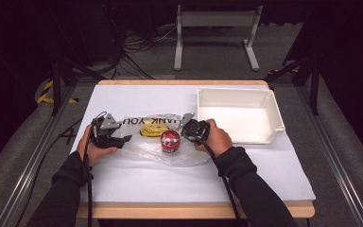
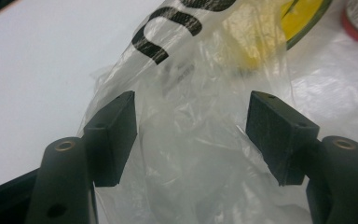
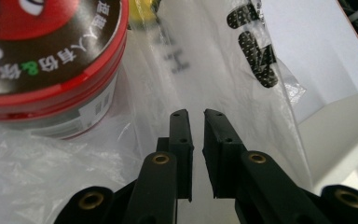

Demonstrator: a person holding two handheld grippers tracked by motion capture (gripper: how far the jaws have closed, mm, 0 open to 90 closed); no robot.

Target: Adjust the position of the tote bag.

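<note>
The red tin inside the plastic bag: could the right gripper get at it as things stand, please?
Probably not directly. The red tin lies beside the right gripper, but the clear plastic bag covers it, and the jaws stand nearly closed on the film.

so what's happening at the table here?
A person works a clear plastic bag with two handheld grippers. The left gripper is open, with bag film between its jaws. The right gripper has its jaws nearly together at the bag's other side; a pinch on the film can't be confirmed. A red can stands on the bag, a white bin alongside.
</note>
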